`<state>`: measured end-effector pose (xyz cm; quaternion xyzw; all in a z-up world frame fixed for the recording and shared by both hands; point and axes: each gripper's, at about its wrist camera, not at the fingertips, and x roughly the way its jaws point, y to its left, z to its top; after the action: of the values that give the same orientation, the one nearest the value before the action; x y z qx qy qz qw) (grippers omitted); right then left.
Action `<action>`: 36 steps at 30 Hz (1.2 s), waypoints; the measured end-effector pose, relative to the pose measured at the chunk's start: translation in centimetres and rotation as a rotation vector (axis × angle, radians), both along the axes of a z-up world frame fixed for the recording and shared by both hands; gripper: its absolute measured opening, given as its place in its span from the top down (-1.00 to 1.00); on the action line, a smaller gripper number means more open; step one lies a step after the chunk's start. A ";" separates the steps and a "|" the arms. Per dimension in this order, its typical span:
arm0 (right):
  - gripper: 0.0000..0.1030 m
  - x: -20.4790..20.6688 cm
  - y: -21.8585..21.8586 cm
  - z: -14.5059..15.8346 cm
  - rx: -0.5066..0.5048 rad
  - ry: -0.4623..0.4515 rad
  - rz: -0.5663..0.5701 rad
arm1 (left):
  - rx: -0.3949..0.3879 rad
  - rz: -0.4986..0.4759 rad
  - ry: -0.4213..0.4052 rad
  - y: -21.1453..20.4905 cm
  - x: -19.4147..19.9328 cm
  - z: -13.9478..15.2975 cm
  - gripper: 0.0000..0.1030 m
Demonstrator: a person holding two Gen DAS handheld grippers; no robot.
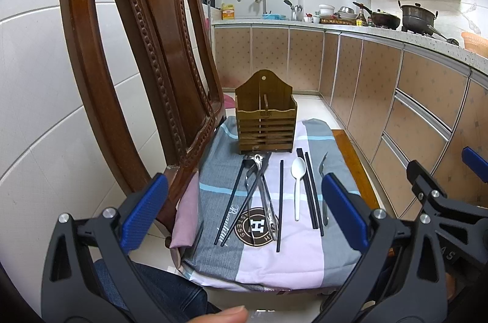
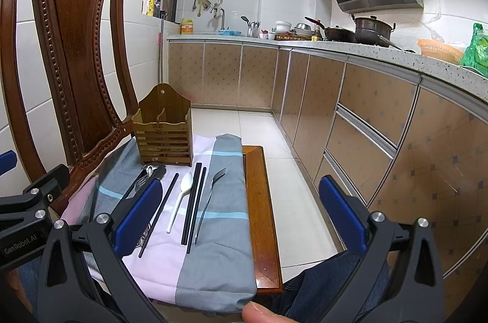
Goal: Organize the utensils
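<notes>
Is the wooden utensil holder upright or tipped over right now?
Upright. The wooden utensil holder stands on its base on the cloth, open top facing up; the chopsticks and white spoon lie flat before it.

Left wrist view: low and close over the near edge of the chair seat (image 1: 350, 146), facing the far kitchen counter (image 1: 381, 33), chair back on its left. Right wrist view: same heading, set further right. Shared: utensil holder (image 1: 265, 112), cloth (image 2: 213, 231), cabinets.
</notes>
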<state>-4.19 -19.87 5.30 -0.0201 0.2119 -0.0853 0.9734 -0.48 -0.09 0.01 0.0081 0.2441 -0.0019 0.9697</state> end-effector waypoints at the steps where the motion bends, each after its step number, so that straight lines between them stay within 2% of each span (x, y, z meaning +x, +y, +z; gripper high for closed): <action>1: -0.95 0.1 0.1 -0.5 0.000 0.000 0.003 | 0.000 0.000 0.001 -0.1 0.2 -0.4 -0.93; 36: -0.95 0.1 0.6 -1.1 0.004 0.013 0.009 | -0.008 0.005 0.009 0.1 0.0 -0.8 -0.93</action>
<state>-4.13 -19.32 4.20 -0.0195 0.2182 -0.0805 0.9724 -0.45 0.04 -0.75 0.0037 0.2487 -0.0005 0.9686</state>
